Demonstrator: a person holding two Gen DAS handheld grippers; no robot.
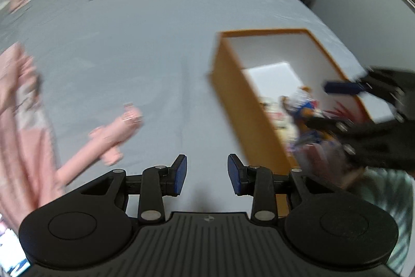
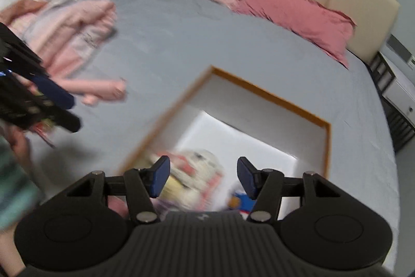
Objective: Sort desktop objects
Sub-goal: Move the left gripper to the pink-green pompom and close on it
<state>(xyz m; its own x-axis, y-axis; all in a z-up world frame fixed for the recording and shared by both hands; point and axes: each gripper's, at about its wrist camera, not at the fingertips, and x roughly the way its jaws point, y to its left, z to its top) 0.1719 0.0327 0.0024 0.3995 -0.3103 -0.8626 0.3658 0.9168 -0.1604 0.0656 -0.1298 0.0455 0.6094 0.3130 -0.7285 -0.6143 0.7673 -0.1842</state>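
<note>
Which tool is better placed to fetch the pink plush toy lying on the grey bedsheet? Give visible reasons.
Left. The left tool is open and empty, with the pink plush toy just beside it. The right tool hangs over the orange-rimmed box, farther from the toy.

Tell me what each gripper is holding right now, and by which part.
Nothing is held. The left gripper is open over bare bedsheet; the right gripper is open above the toys in the box, touching none.

A: Where's the free room?
B: Across the bare grey bedsheet [image 1: 135, 48], between the pink clothes [image 1: 23, 121] and the box [image 1: 233, 105].
A: Obstacles?
B: The box's upright walls; toys [image 2: 192, 181] fill its near end
</note>
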